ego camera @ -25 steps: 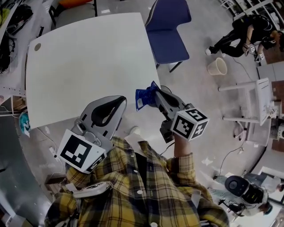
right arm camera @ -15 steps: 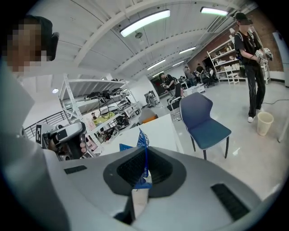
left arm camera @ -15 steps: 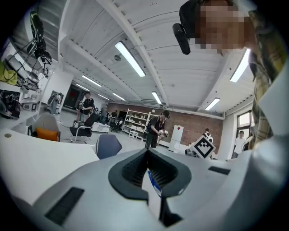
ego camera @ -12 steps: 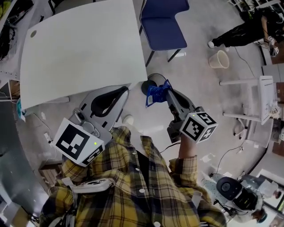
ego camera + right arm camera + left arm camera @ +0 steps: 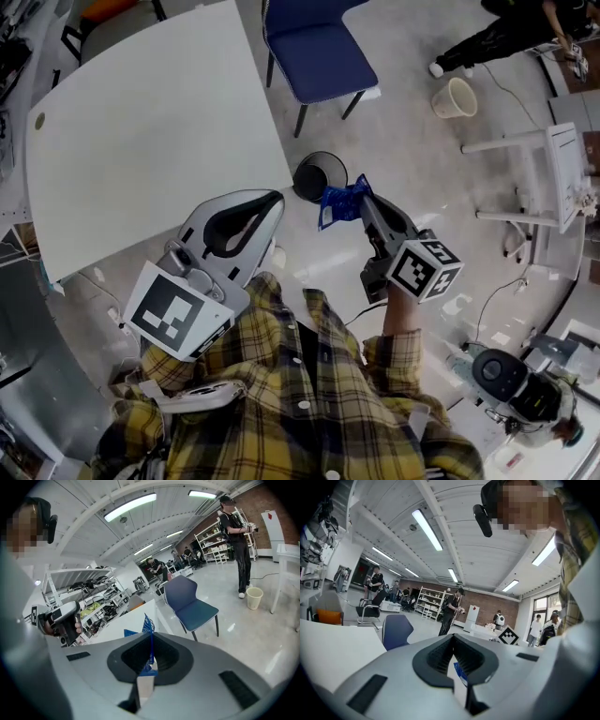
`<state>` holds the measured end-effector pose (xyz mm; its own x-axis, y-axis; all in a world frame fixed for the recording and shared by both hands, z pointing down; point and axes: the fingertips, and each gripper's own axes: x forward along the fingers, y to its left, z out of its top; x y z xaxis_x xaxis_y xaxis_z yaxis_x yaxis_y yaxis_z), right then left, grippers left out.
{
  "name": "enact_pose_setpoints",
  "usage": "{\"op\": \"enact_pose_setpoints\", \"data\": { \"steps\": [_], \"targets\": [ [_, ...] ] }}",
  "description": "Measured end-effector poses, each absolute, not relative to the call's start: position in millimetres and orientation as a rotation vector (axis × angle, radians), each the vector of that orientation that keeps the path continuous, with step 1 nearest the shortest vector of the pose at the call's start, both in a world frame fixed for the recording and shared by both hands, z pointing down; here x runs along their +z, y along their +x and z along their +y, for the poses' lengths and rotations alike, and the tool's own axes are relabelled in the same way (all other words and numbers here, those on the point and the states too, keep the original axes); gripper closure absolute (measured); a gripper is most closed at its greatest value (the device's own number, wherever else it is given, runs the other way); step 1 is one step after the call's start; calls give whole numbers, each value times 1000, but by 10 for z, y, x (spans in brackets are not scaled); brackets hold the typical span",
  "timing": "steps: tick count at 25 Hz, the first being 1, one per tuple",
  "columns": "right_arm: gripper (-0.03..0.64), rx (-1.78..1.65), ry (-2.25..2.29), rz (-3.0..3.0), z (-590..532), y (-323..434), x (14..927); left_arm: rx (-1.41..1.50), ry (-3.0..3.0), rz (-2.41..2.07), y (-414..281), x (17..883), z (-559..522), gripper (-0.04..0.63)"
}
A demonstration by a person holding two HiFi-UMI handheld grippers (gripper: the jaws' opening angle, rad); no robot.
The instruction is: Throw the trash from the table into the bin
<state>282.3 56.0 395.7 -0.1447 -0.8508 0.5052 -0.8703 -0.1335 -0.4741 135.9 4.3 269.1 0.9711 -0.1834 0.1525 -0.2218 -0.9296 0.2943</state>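
Observation:
In the head view a crumpled blue wrapper (image 5: 339, 204) hangs off the table, pinched in my right gripper (image 5: 359, 195), which is shut on it. It sits just right of a small round black bin (image 5: 315, 176) on the floor by the white table's (image 5: 141, 141) corner. The right gripper view shows the blue wrapper (image 5: 149, 623) standing up between the closed jaws of that gripper (image 5: 151, 637). My left gripper (image 5: 274, 200) is level beside the table's near corner, shut and empty. In its own view the left gripper (image 5: 453, 638) has jaws that meet at the tip.
A blue chair (image 5: 319, 56) stands beyond the bin. A beige bucket (image 5: 454, 97) and a white stand (image 5: 553, 178) are on the floor to the right. Cables and equipment lie at the lower right. A person in black is at the far top right.
Both grippers have swung away from the table's edge. The right one has carried the blue wrapper out over the floor to beside the black bin, which has come into view.

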Motion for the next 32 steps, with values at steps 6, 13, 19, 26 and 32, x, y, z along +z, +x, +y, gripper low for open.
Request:
{"op": "enact_pose_setpoints", "data": {
  "steps": [6, 13, 19, 26, 32],
  "targets": [
    [617, 1194, 2098, -1979, 577, 2865, 3973, 194, 2792, -200, 1468, 2634, 116, 587],
    [617, 1238, 2140, -1925, 598, 2869, 4000, 200, 2771, -130, 1503, 2618, 108, 586],
    [617, 1308, 2110, -1894, 620, 2981, 4229, 220, 2735, -143, 1602, 2661, 206, 588],
    [617, 1356, 2055, -1866, 191, 3979, 5056, 201, 2703, -149, 2628, 3281, -108, 586],
    [617, 1371, 1971, -1876, 242, 3998, 5762, 180, 2661, -217, 2663, 3824, 175, 588]
  ]
}}
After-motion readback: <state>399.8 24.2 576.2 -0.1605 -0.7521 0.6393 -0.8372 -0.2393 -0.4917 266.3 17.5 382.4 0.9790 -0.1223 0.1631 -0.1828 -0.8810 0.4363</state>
